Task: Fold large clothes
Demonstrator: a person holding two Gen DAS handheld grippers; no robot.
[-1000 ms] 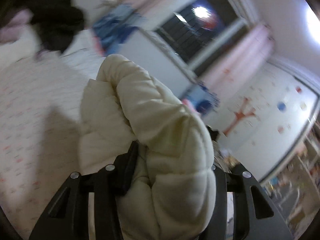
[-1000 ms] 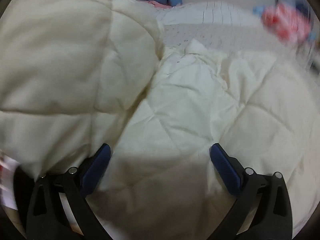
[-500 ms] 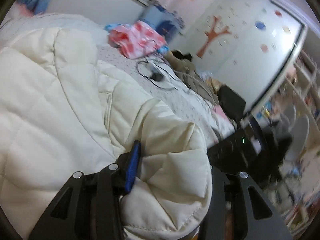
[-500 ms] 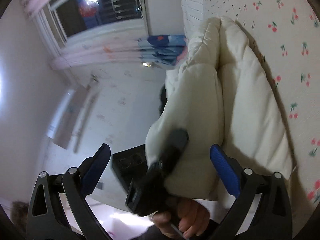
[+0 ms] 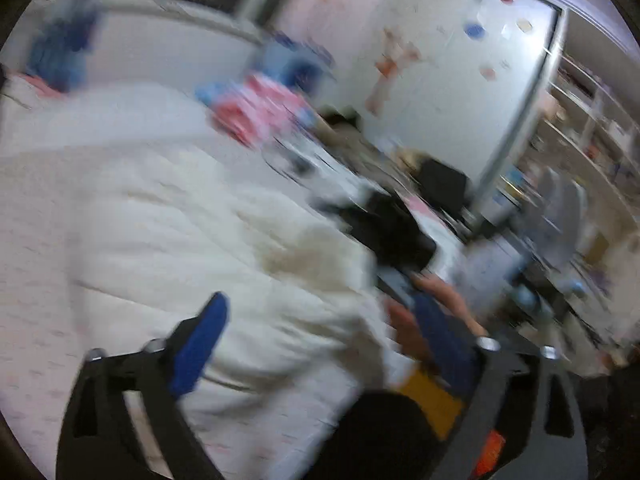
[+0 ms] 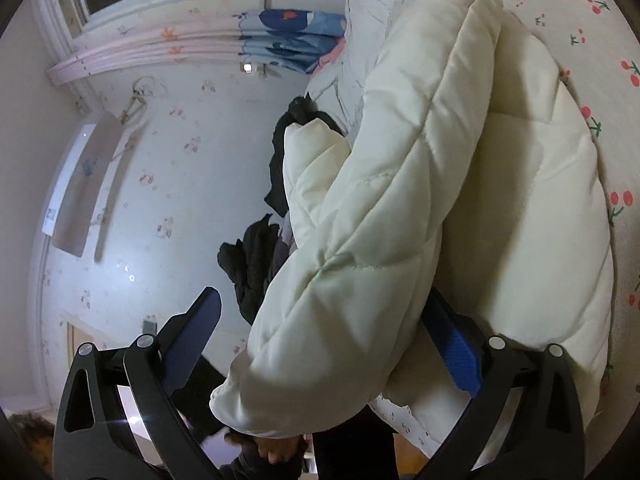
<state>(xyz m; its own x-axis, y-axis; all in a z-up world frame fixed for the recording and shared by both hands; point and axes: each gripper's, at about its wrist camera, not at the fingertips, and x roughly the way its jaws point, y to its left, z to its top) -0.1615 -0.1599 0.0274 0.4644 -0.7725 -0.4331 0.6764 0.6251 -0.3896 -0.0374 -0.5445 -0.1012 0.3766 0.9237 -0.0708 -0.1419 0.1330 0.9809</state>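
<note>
On the cherry-print bed sheet [image 6: 592,16] lies the cream quilted puffer jacket [image 6: 440,184], bunched into a thick doubled-over heap. I judge one rough fold done, with squaring and flattening left.

Left gripper [image 5: 320,344]: jaws opening, spread wide, nothing pinched. The jacket [image 5: 192,232] sits in the gap between the blue pads [image 5: 200,344] but is not pressed. This view is badly blurred.

Right gripper [image 6: 328,348]: jaws wide apart. A puffy sleeve end hangs down between them and hides part of one pad; the other pad is clearly free, so no grip.

Beyond the jacket, away from the grippers: a black garment pile [image 6: 256,264] and a pink-red bundle of cloth [image 5: 256,116], plus dark cables that are too blurred to place exactly. Clutter near the jacket could crowd the next fold.
</note>
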